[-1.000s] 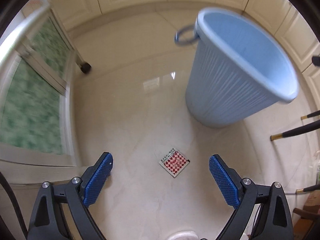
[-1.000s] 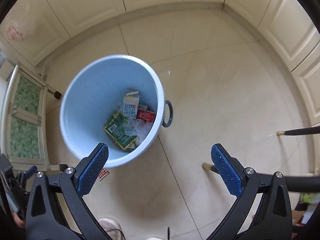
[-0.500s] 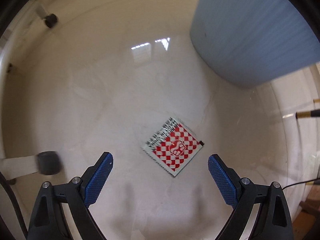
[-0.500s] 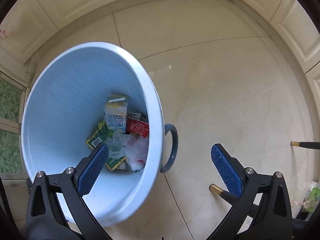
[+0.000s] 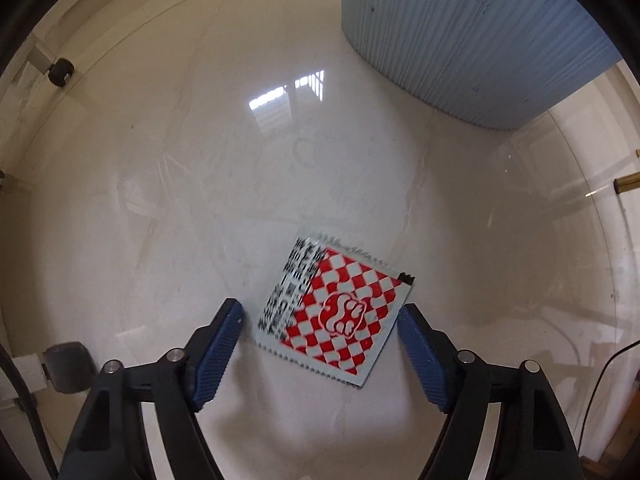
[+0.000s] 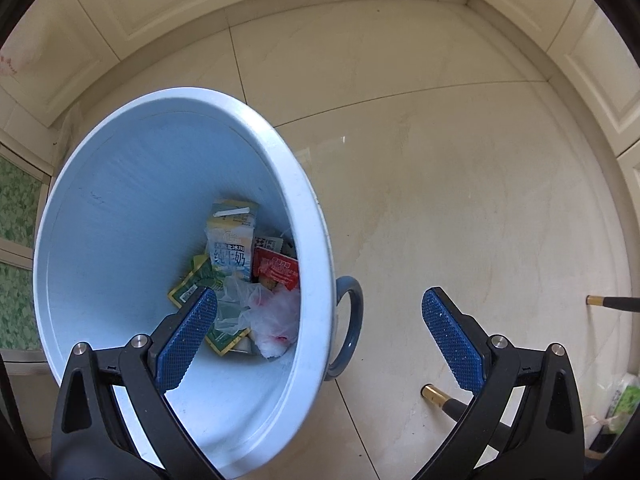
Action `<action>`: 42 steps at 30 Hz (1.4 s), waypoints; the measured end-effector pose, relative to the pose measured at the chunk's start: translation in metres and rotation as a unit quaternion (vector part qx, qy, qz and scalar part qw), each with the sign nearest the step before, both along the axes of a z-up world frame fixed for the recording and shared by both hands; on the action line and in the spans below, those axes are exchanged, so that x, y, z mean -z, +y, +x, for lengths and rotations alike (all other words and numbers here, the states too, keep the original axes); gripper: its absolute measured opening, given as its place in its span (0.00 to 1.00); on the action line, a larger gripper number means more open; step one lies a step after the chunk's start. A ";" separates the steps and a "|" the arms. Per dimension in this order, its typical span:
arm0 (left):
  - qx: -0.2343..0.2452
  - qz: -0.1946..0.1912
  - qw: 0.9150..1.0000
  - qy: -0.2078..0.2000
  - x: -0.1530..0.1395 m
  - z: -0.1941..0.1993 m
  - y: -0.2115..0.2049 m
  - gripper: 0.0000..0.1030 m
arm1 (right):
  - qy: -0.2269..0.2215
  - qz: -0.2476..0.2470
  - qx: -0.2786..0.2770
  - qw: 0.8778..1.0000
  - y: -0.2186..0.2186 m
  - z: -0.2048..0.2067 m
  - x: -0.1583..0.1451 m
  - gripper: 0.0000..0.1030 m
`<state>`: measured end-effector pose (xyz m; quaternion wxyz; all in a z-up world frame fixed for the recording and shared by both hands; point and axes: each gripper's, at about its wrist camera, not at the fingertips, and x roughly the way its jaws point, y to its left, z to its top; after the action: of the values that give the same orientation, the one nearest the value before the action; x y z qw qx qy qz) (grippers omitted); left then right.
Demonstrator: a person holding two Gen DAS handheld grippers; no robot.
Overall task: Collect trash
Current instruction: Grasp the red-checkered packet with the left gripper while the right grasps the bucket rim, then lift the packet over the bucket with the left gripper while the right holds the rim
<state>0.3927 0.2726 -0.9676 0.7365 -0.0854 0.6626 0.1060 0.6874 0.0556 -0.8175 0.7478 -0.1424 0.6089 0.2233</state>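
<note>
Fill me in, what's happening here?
Trash pickup with two handheld grippers. The left gripper points down at a red-and-white checkered packet lying flat on the floor; its jaws have just been closing around the packet, not yet gripping. The right gripper hangs open and empty over the blue bin, already holding a milk carton and wrappers.

A glossy cream tiled floor (image 6: 460,184) reflects a bright window patch (image 5: 288,94). Cream panelled cabinet doors (image 6: 168,4) line the walls; green patterned glass panels (image 6: 16,216) stand left.
</note>
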 end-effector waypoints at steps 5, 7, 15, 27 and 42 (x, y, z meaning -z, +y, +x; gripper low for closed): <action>0.007 -0.005 1.000 -0.011 0.022 0.011 -0.004 0.45 | 0.005 -0.005 -0.001 1.000 0.000 0.004 0.007 1.00; 0.006 -0.013 1.000 -0.014 0.032 0.016 -0.005 0.38 | 0.017 0.000 0.000 1.000 -0.001 0.007 0.011 0.97; -0.020 -0.028 0.999 -0.018 0.074 0.031 -0.010 0.12 | 0.046 0.003 0.013 0.999 -0.008 0.016 0.020 0.28; -0.027 -0.047 0.998 -0.031 0.106 0.049 -0.019 0.00 | 0.058 0.015 0.013 0.998 -0.009 0.019 0.017 0.17; -0.034 -0.097 0.980 -0.170 0.081 0.066 -0.063 0.00 | 0.063 0.016 0.025 0.998 -0.013 0.023 0.020 0.17</action>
<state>0.4591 0.2101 -1.0482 0.8226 -0.1961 0.5314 0.0502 0.7102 0.0425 -0.8372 0.7154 -0.1008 0.6545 0.2231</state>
